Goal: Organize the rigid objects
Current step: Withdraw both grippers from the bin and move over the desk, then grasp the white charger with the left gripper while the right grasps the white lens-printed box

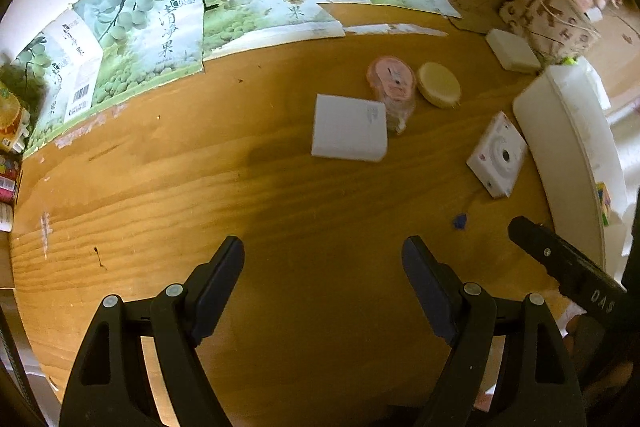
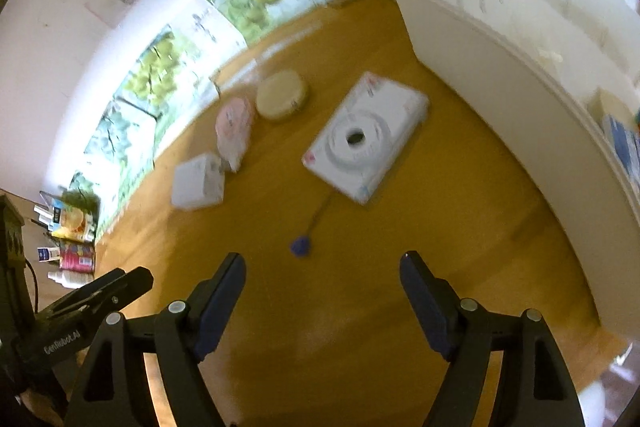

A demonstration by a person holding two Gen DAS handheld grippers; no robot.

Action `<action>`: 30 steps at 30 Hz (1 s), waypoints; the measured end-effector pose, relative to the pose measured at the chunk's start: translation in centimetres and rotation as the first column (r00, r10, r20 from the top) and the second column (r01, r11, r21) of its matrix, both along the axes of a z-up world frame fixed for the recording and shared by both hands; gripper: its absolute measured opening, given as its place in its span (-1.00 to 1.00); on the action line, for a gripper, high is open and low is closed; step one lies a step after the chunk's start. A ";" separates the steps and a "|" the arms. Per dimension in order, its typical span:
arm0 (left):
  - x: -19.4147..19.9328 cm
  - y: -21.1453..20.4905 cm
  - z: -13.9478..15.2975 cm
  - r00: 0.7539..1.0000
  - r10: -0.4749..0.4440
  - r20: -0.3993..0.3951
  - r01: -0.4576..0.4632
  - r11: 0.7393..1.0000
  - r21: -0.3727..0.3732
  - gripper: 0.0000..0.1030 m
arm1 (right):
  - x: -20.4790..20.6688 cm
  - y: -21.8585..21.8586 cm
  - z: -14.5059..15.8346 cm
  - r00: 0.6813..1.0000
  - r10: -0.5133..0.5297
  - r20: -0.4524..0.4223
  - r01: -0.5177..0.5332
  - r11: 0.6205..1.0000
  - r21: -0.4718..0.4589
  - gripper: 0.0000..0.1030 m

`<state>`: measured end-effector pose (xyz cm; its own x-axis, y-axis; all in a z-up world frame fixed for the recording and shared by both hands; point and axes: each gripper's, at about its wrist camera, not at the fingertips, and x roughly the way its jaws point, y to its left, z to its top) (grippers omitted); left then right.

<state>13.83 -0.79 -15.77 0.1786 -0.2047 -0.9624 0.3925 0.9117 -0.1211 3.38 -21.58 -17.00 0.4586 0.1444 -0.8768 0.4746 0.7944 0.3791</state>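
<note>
Right wrist: white toy camera [image 2: 366,137] flat, lens up, long axis diagonal

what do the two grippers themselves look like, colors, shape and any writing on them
Both are matte black plastic. The left gripper and the right gripper each have two angled arms with triangular cutouts, silver pivot pins and dark navy finger pads. The side of one shows white "GenRobot.AI" lettering in the right wrist view. No cables or sleeves are visible.

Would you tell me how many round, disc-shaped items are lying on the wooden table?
2. The cream disc lies toward the back of the table, and the pink wrapped roll lies close beside it, next to the white box. More may be hidden inside the bin.
</note>
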 end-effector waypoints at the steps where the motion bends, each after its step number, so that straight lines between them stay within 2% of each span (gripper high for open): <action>1: 0.2 -0.2 0.0 1.000 0.003 0.001 -0.003 1.000 0.004 0.62 | 0.3 0.1 0.0 1.000 0.007 0.017 -0.007 1.000 -0.023 0.55; 9: 2.5 -1.1 -0.7 0.998 0.026 0.060 -0.030 0.998 0.060 0.62 | 2.3 0.5 -1.5 0.997 0.037 0.073 -0.028 0.992 -0.121 0.55; 15: 4.2 -0.8 -1.1 0.997 0.053 0.048 -0.056 0.997 0.056 0.62 | 3.3 0.9 -2.7 0.997 0.030 0.077 -0.015 0.981 -0.192 0.55; 30: 5.5 -1.8 -2.4 0.997 0.079 0.013 -0.080 0.997 0.020 0.62 | 4.6 0.4 -3.4 0.996 -0.042 0.079 0.063 0.958 -0.280 0.56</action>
<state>19.31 -2.58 -18.22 0.2048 -0.1695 -0.9640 0.3199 0.9424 -0.0977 7.97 -21.17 -20.45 0.5219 -0.1297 -0.8431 0.4983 0.8485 0.1780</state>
